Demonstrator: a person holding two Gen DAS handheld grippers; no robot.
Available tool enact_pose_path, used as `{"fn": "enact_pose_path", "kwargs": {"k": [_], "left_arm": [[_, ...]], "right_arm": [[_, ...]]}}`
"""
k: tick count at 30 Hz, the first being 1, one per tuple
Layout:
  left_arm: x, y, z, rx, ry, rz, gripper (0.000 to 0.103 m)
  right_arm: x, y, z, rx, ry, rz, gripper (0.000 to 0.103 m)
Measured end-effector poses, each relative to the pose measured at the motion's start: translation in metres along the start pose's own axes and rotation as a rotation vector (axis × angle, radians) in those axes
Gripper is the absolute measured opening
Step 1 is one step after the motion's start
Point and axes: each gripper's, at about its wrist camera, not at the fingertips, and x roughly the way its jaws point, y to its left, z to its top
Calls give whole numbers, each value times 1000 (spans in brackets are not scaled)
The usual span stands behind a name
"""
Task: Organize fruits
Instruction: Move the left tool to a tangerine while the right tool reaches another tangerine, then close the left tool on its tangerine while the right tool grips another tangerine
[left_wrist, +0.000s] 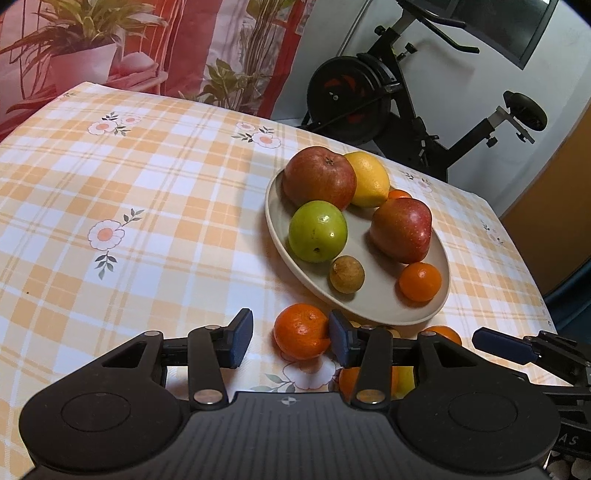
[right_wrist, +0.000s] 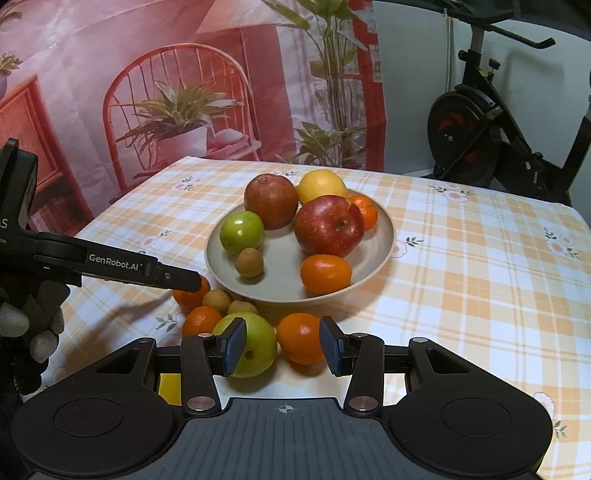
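A grey plate (left_wrist: 373, 299) (right_wrist: 280, 275) holds two red apples, a lemon (left_wrist: 369, 179), a green apple (left_wrist: 317, 230), a small brown fruit and tangerines. In front of it on the checked cloth lie loose fruits. My left gripper (left_wrist: 291, 341) is open around a tangerine (left_wrist: 301, 330). Its right pad is at the fruit's edge, and a gap shows at the left pad. My right gripper (right_wrist: 282, 347) is open over a green apple (right_wrist: 255, 347) and a tangerine (right_wrist: 299, 341). Two small brown fruits (right_wrist: 218, 299) and more tangerines lie beside them.
An exercise bike (left_wrist: 388, 107) stands beyond the table's far edge. A printed backdrop (right_wrist: 184, 92) hangs behind the table. A gloved hand (right_wrist: 33, 332) holds the left tool at the right view's left edge. The cloth to the left of the plate is bare.
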Motion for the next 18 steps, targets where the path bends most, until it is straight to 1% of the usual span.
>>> {"fn": "enact_pose_path", "kwargs": {"k": [10,11,13,14,18], "left_arm": [[6,-3,1,9,6,-12,48],[6,-3,1,11,8,-14,47],[5,-4,0,19,8,-21,41],[3,-4,0,21,4,-28,35],[1,-5,-2,41,6,-17,34]], "right_arm": [[1,-12,-2,7,6,-34,41],[1,-12,-2,6,7,-39,41],[2,-15,-3,3,10,-50,41],[2,-16,-3,4,12,-54,41],[7,-22,-4,9,31,-61,41]]}}
